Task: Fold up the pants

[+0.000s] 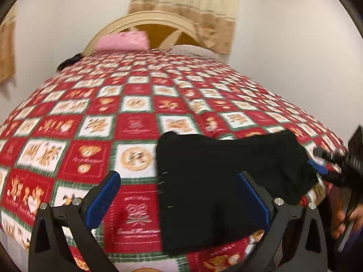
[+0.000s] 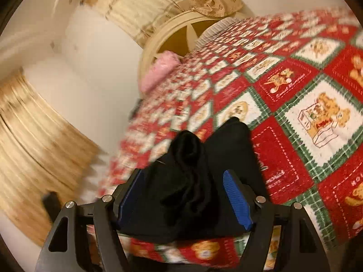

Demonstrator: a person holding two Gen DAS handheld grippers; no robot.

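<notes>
Black pants (image 1: pixel 217 176) lie folded in a compact bundle on the red, white and green teddy-bear quilt (image 1: pixel 133 124), near the bed's front edge. My left gripper (image 1: pixel 179 176) is open wide. Its left pad is over bare quilt and its right pad is over the pants, with neither pressing on the cloth. In the right wrist view the pants (image 2: pixel 188 181) bunch up between the blue pads of my right gripper (image 2: pixel 183 173). Its jaws stand apart and do not pinch the cloth. The right gripper (image 1: pixel 322 167) also shows at the pants' right end, held by a hand (image 1: pixel 340 222).
A pink pillow (image 1: pixel 122 42) and a pale one (image 1: pixel 192 51) lie at the far end against a cream arched headboard (image 1: pixel 145 20). Beige curtains (image 1: pixel 188 4) hang on the white wall. A dark item (image 1: pixel 68 62) sits at the quilt's far left edge.
</notes>
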